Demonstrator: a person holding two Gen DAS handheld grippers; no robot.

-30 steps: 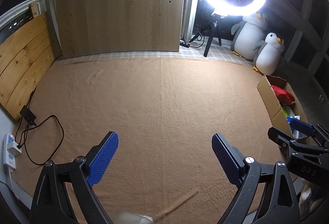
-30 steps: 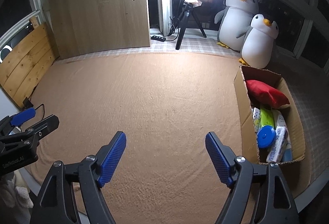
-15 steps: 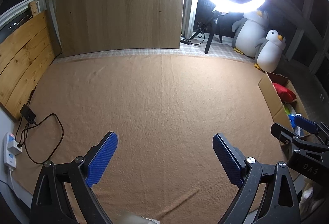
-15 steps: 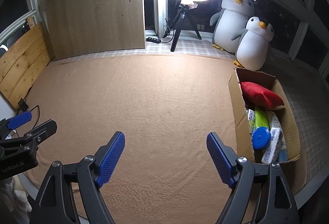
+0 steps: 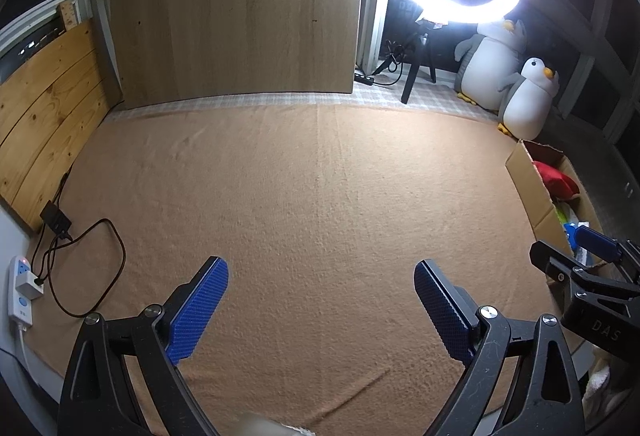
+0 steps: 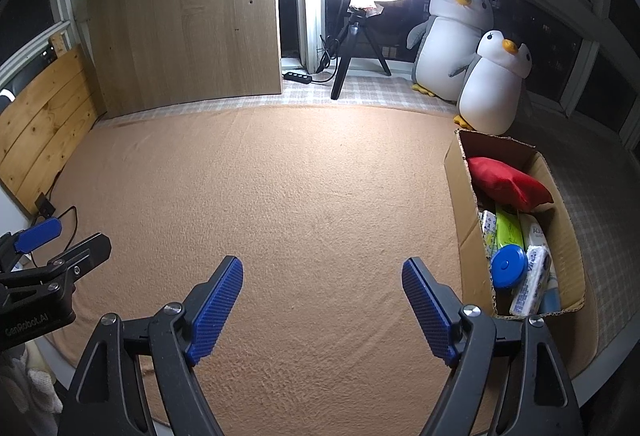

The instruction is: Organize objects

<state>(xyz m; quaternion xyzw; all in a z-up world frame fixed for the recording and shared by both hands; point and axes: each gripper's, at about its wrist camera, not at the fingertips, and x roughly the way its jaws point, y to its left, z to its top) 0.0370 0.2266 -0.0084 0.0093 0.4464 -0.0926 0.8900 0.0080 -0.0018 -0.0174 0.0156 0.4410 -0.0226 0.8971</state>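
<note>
Left tool (image 5: 321,278) and right tool (image 6: 322,276) are both held wide, nothing gripped, over bare carpet (image 6: 300,196). Task items are seen packed in the box (image 6: 456,180) at right: red cushion (image 6: 508,182), tissue packs (image 6: 530,282), blue lid (image 6: 508,267). Cushion & packs are judged soft, light; best pinched at an edge. Lid probably rigid, slick; to be gripped across the rim. Lower box contents are hidden; labels barely legible.
</note>
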